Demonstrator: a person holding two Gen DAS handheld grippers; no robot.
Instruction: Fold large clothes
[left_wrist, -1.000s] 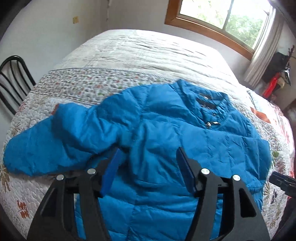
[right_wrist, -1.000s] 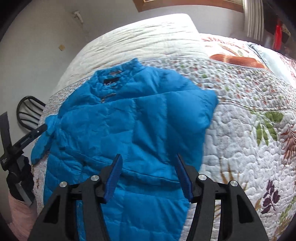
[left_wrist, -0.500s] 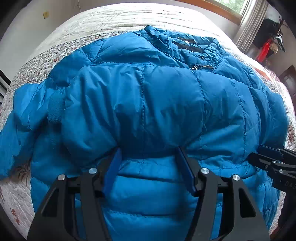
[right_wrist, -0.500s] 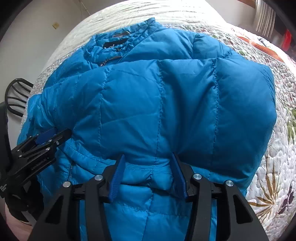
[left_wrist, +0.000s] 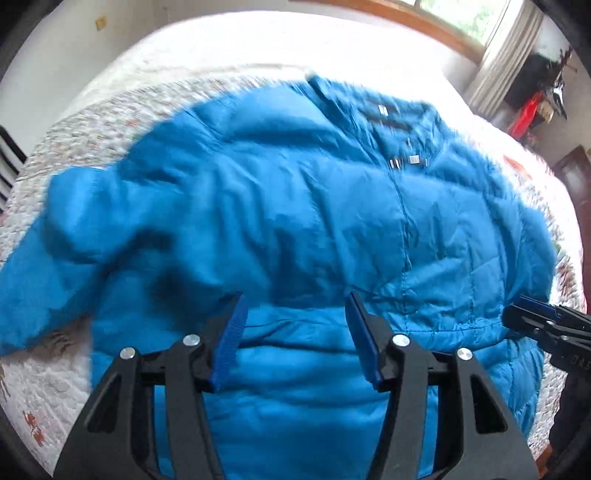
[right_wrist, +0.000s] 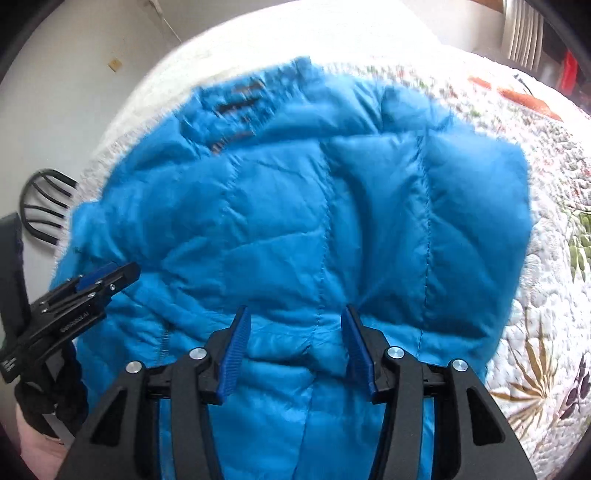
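A bright blue puffer jacket (left_wrist: 314, 221) lies front-up on the quilted bed, collar towards the far side. Its left sleeve (left_wrist: 55, 258) spreads out to the left. In the right wrist view the jacket (right_wrist: 314, 221) has its right sleeve folded over the chest. My left gripper (left_wrist: 293, 325) is open just above the jacket's lower body. My right gripper (right_wrist: 293, 332) is open low over the jacket, a pucker of fabric (right_wrist: 325, 356) between its pads. Each gripper shows at the edge of the other's view: the right one (left_wrist: 543, 321), the left one (right_wrist: 92, 284).
The bed has a floral quilt (right_wrist: 546, 332) and a white cover (left_wrist: 258, 48) at the far end. A black metal chair (right_wrist: 44, 206) stands at the left by the wall. A window and curtain (left_wrist: 498, 55) are at the far right.
Both grippers dropped close onto the jacket half a second ago and have now drawn back slightly. The views are blurred by motion. Jaws stay open.
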